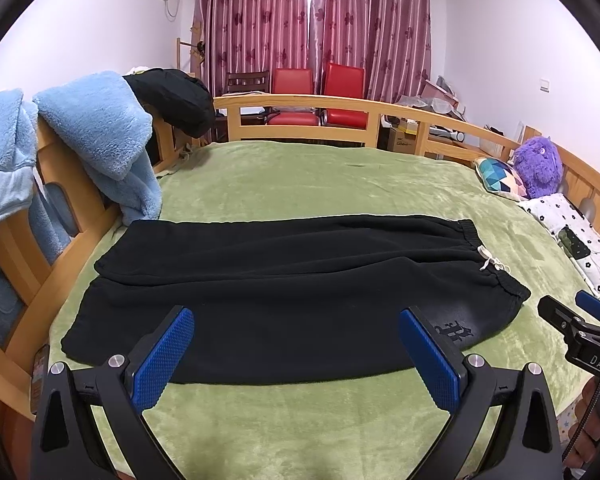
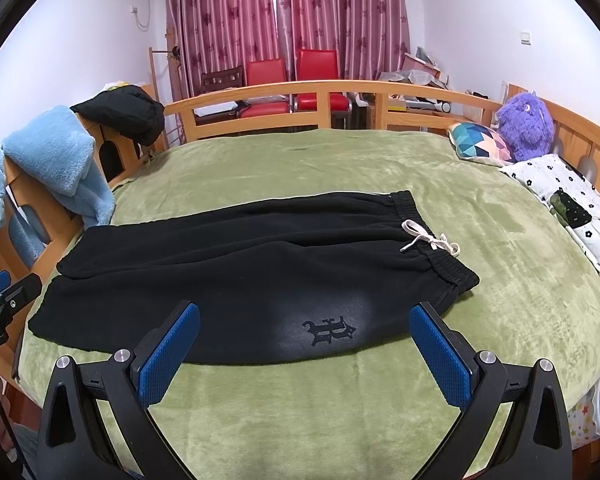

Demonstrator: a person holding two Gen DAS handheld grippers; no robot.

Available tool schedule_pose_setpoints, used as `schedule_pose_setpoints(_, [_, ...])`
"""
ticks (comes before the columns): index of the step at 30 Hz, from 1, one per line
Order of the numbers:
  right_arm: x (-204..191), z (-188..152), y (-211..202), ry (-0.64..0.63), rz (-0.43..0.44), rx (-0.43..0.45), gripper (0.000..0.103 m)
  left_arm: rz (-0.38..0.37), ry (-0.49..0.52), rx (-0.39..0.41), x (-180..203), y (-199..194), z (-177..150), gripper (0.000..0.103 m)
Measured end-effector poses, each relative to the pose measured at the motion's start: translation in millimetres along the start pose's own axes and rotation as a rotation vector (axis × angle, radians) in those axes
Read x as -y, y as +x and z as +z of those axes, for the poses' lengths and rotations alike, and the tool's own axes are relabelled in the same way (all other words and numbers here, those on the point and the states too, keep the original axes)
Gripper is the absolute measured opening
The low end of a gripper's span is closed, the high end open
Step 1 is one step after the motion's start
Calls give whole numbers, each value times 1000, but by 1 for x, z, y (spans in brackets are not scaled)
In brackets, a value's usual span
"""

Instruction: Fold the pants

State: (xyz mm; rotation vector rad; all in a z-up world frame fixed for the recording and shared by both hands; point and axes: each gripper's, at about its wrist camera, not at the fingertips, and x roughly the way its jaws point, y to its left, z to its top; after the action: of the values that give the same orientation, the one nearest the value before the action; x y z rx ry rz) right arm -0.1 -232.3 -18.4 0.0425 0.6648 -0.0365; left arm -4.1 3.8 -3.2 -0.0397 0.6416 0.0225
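Black pants (image 1: 284,292) (image 2: 240,272) lie flat across the green bed cover, legs side by side pointing left, elastic waistband with a white drawstring (image 2: 430,240) at the right. A dark emblem (image 2: 330,330) shows near the front edge. My left gripper (image 1: 296,328) hovers open above the pants' near edge, nothing between its blue pads. My right gripper (image 2: 304,328) is open too, over the emblem end, empty. Each gripper shows at the edge of the other's view: the right one (image 1: 580,320), the left one (image 2: 8,292).
A wooden rail (image 1: 320,104) rings the bed. Blue fleece garments (image 1: 96,140) and a black garment (image 1: 172,96) hang over the left rail. A patterned cushion (image 2: 480,142), purple plush toy (image 2: 526,126) and floral pillow (image 2: 568,204) sit at the right. Red chairs (image 1: 320,92) stand behind.
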Motion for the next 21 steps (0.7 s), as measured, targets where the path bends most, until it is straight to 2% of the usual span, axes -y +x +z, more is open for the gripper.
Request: schedule_pose_setpoints(21, [-1,1,-1,1,1,0,103,0,1,-2,-2,0,0,103])
